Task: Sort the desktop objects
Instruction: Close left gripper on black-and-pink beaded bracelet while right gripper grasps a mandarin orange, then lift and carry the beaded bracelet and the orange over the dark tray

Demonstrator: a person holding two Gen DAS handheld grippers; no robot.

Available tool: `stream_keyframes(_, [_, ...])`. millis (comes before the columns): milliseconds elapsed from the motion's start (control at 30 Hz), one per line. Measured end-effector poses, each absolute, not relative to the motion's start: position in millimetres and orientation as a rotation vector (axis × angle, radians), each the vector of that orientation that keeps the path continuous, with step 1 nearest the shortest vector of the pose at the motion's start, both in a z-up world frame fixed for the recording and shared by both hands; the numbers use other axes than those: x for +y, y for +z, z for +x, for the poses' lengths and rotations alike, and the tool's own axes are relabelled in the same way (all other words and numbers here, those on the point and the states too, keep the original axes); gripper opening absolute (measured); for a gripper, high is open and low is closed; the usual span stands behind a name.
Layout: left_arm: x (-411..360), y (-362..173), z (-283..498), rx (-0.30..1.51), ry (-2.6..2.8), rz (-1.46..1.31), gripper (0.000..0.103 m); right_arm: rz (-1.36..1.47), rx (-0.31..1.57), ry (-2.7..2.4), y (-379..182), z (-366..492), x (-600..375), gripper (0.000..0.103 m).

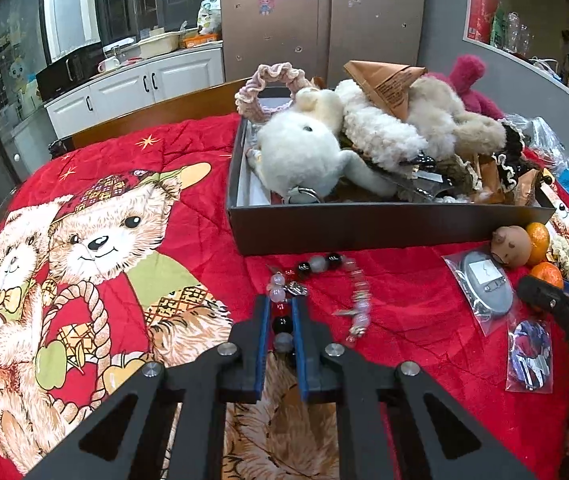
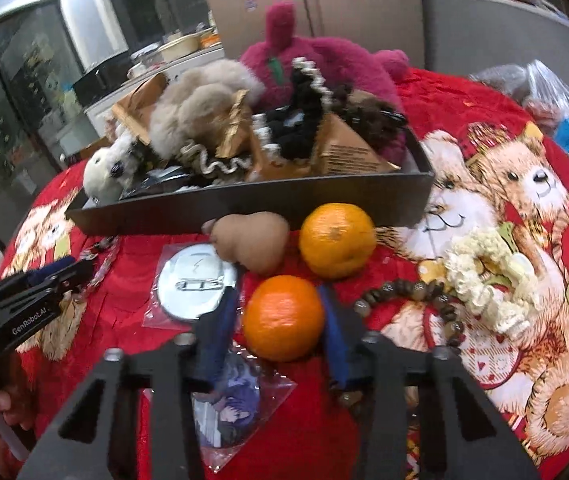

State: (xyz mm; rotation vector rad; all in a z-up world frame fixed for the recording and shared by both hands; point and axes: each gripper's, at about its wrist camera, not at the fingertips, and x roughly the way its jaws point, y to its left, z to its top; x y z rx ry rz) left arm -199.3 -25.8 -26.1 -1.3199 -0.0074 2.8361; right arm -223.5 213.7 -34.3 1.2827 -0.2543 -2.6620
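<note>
A dark box (image 1: 364,224) full of plush toys and scrunchies stands on the red bear cloth; it also shows in the right wrist view (image 2: 244,204). My left gripper (image 1: 282,304) is shut on a bead bracelet (image 1: 324,268) of black, clear and pink beads that lies in front of the box. My right gripper (image 2: 278,296) is around the near orange (image 2: 282,316), its fingers (image 2: 220,320) close on either side. A second orange (image 2: 336,240) lies behind it, next to a brown plush pig (image 2: 252,240).
A bagged silver badge (image 2: 196,280) and a bagged anime badge (image 2: 228,408) lie left of the near orange. A brown bead bracelet (image 2: 424,300) and a cream scrunchie (image 2: 488,276) lie to its right. Plastic bags (image 2: 544,88) sit at the far right.
</note>
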Motion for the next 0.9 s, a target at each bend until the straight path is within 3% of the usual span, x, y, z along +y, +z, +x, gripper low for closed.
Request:
stream_keyframes(200, [-37,-25,-199,-0.118,2.813,-1.310,0.010,1.276,-0.290,-2.650,-35,-224,219,0.036])
stream_keyframes(900, [-47,-9,-197,-0.229,2.783,-1.285,0.010,1.269,-0.305,-2.648,-34,-223,218,0.037])
